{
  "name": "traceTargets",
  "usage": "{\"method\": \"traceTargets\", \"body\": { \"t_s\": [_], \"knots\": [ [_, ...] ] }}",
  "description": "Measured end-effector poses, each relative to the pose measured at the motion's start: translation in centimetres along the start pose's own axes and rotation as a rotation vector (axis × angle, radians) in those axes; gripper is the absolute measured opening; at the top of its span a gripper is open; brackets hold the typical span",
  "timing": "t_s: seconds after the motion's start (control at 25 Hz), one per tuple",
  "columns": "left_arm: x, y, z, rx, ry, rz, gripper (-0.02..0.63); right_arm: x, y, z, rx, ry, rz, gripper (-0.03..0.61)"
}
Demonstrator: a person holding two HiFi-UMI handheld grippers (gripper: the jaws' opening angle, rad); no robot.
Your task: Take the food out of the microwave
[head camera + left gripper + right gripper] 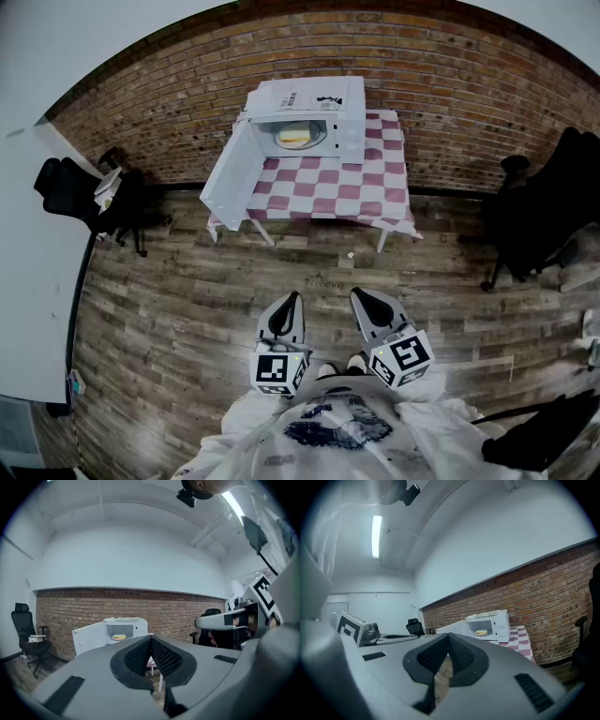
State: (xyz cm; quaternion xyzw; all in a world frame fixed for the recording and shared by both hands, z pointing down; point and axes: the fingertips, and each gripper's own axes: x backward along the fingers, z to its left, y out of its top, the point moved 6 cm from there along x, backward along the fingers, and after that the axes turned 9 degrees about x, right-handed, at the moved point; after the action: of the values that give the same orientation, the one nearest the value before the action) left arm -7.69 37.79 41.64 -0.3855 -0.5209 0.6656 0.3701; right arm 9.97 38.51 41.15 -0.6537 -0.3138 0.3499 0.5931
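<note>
**A:** Start with the head view. Where is the food?

**B:** The food [294,137] sits inside the microwave [314,108], whose door [230,176] is swung wide to the left. The microwave stands at the back of a checked-cloth bench [361,187] against the brick wall [450,84]. The person is well apart from it, with a stretch of wooden floor [187,281] between.

**A:** And the grippers?

**B:** The left gripper [292,304] and right gripper [360,299] hang side by side near the person's body. Both point toward the bench and neither carries anything.

**A:** What does the left gripper view show?

**B:** Its fingers [165,656] are pressed together with nothing between them. The open microwave is small in the distance past them, with the yellowish food visible in the cavity.

**A:** And the right gripper view?

**B:** Much the same. The fingers [462,654] meet at the tips and are empty, and the microwave shows far off to the right with the food on its floor.

**A:** So how far along is the task?

**B:** I'd say it is early. The door is already open, so that step is done. The rest is left to do: walk up to the bench, open a gripper, reach into the cavity, take hold of the food and bring it out.
</note>
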Motion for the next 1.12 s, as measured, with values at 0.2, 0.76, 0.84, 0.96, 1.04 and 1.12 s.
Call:
{"method": "traceTargets", "body": {
  "t_s": [0.2,0.76,0.84,0.96,1.04,1.12],
  "knots": [
    [-1.1,0.2,-0.4,0.008,0.025,-0.017,0.008,-0.1,0.2,-1.0,0.013,0.006,-0.003,0.015],
    [-2.6,-0.2,-2.0,0.007,0.021,-0.006,0.008,-0.1,-0.1,-2.6,-0.008,0.024,0.004,0.015],
    [-2.8,-0.1,-2.4,-0.004,0.021,-0.009,0.008,0.2,-0.2,-2.9,-0.016,0.028,0.003,0.015],
    [-2.7,-0.1,-3.2,-0.012,0.021,-0.002,0.008,0.6,-0.6,-3.3,-0.035,0.033,0.007,0.015],
    [-2.6,-0.4,-3.5,-0.024,0.019,0.012,0.008,0.6,-1.0,-3.5,-0.054,0.037,0.014,0.015],
    [-2.6,-0.6,-3.5,-0.027,0.019,0.021,0.008,0.6,-1.3,-3.5,-0.067,0.041,0.018,0.015]
  ]
}}
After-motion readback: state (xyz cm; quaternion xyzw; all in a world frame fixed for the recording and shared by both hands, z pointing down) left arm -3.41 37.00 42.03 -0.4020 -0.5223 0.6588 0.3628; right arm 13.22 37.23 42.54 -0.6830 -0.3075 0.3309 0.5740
